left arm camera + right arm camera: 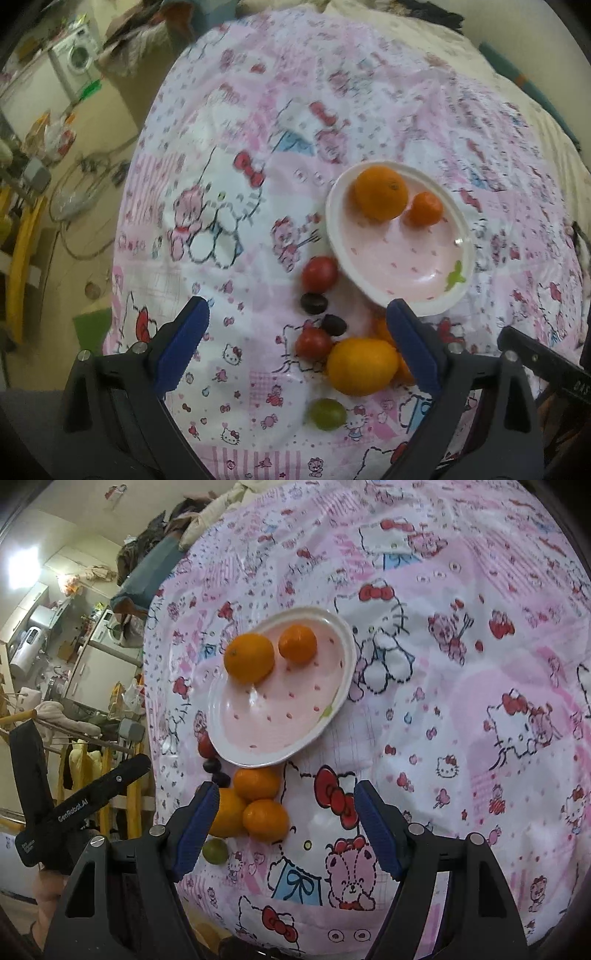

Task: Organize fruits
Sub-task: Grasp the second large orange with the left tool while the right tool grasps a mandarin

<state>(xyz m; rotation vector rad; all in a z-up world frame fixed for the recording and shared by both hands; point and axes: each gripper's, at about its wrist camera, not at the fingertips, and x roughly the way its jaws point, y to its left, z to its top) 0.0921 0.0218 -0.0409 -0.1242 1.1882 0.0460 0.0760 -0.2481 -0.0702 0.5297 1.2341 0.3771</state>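
A pink oval plate (406, 258) (273, 716) lies on the bedspread and holds a large orange (381, 197) (249, 658) and a small mandarin (425, 209) (297, 643). Loose fruit lies beside its near rim: two tomatoes (320, 274) (313, 342), two dark grapes (314, 303) (334, 325), a big yellow-orange fruit (362, 366) (225, 812), two mandarins (256, 782) (266, 819) and a green grape (327, 414) (215, 851). My left gripper (298, 308) hovers open over this pile. My right gripper (286, 788) is open just right of the mandarins, holding nothing.
The pink cartoon-print bedspread (229, 206) (461, 701) covers the whole bed. Its left edge drops to a cluttered floor with a washing machine (75, 59) and a yellow rack (103, 775). In the right wrist view the left gripper's body (85, 805) crosses at the left.
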